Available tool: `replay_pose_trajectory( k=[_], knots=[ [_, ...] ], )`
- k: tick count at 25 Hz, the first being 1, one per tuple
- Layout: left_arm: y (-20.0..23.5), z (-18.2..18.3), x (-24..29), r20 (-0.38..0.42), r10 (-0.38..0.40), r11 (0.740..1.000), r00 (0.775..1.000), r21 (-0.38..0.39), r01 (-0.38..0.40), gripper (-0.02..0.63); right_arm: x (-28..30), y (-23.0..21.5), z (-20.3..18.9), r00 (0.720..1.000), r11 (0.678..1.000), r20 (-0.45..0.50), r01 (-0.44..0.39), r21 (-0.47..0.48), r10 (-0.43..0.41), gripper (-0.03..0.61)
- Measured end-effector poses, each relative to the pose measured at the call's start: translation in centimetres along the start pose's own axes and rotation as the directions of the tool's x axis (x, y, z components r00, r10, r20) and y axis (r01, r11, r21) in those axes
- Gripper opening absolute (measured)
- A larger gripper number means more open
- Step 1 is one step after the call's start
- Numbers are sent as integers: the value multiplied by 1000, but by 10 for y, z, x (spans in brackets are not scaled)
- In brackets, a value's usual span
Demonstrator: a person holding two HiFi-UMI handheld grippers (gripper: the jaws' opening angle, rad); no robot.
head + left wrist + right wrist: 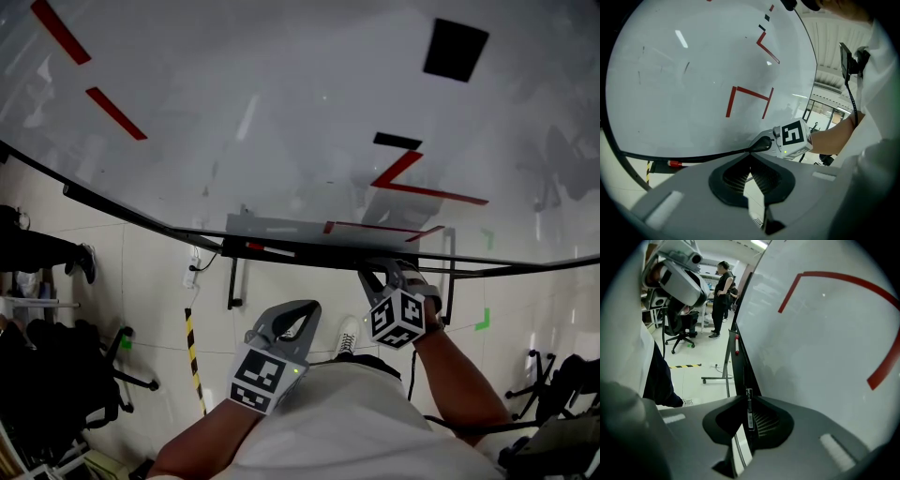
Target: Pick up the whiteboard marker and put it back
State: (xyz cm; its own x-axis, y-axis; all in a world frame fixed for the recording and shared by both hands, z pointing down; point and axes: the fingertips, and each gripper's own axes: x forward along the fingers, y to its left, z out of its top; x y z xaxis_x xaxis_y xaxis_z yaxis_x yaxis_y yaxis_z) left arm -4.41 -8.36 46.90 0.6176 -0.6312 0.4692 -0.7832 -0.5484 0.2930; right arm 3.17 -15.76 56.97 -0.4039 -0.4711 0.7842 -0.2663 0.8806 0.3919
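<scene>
Right gripper (384,275) is down at the tray (281,229) that runs along the bottom edge of the whiteboard (281,112), toward the tray's right end. Its jaws are clamped on the whiteboard marker (749,411), a thin dark barrel with a white label, lying roughly in line with the tray edge. So the marker is gripped and not yet let go; I can't tell whether it touches the tray or sits just above it. As I judge it, the pick-up is done and what's left is setting it down and opening the jaws. Left gripper (291,319) hangs back from the board's bottom edge with jaw tips together and nothing between them. A red-capped marker (675,163) lies further left on the tray.
</scene>
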Motion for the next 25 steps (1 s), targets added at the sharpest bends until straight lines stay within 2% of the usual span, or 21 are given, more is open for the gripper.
replay_pose_trajectory(
  k=[10, 14, 19, 25],
  knots=[
    [3, -1, -3, -3, -2, 1000, 1000, -13, 2, 15, 12, -2, -3, 999, 999, -37, 10, -49, -12, 41],
    [4, -1, -3, -2, 0, 1000, 1000, -14, 0, 15, 13, -2, -5, 999, 999, -52, 10, -40, -12, 86],
    [4, 0, -2, 2, -6, 1000, 1000, -12, 6, 15, 7, -2, -4, 999, 999, -45, 19, -35, -21, 82],
    [0, -2, -1, -5, -17, 1000, 1000, -11, 17, 15, -5, -7, 0, 999, 999, -15, 43, 16, -43, 62]
  ],
)
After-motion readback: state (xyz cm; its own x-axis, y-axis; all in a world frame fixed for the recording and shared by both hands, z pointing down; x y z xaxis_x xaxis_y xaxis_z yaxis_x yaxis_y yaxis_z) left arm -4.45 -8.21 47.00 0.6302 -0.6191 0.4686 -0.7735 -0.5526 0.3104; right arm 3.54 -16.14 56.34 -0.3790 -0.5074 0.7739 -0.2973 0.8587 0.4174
